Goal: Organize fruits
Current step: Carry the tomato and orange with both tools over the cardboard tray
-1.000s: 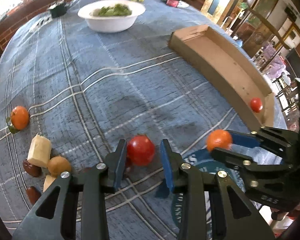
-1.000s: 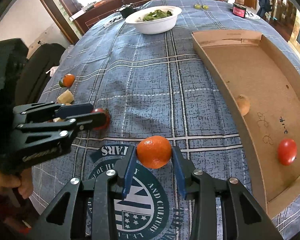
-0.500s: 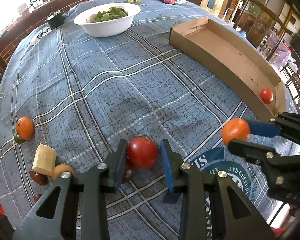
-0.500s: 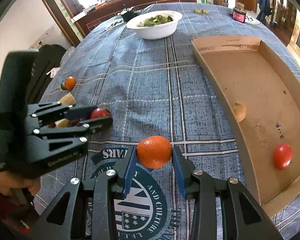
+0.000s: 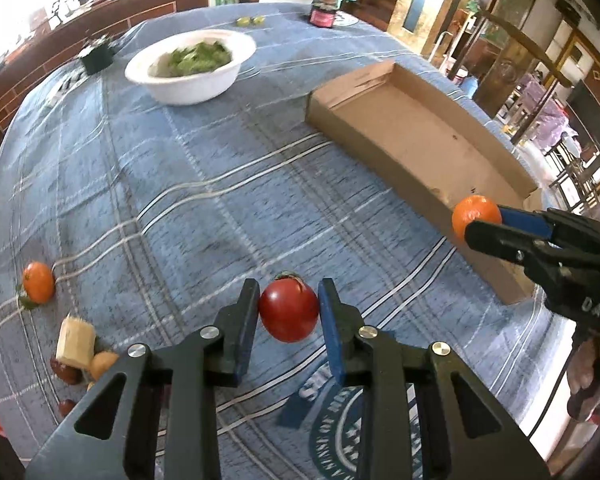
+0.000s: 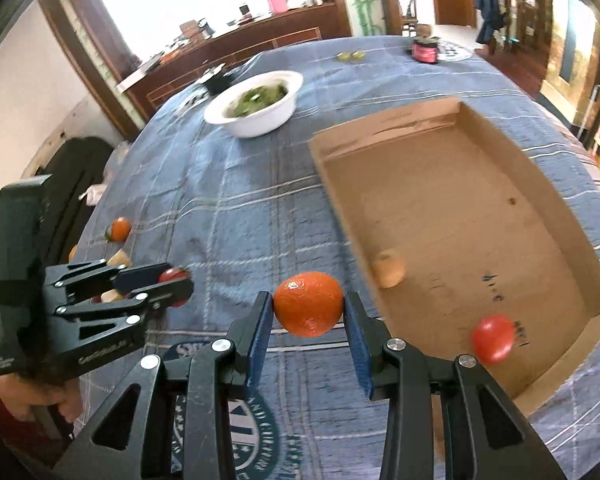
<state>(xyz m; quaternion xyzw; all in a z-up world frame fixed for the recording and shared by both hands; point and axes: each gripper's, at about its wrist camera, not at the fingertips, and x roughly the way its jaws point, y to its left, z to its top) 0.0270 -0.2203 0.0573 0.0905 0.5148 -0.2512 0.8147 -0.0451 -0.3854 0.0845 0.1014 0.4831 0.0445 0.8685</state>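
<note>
1. Because the fruit belongs in the shallow brown cardboard tray [image 6: 452,216], the left gripper [image 5: 289,312] is clamped on a round red tomato [image 5: 289,312], lower centre, lifted off the blue plaid surface [image 5: 204,184].
2. The right gripper [image 6: 309,309] is clamped on a round orange tangerine [image 6: 309,309], just left of the tray's near wall.

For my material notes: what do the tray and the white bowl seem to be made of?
Tray: brown corrugated cardboard, matte, with folded flaps and pen marks. White bowl: smooth and faintly glossy; ceramic or foam plastic, I cannot tell which.
</note>
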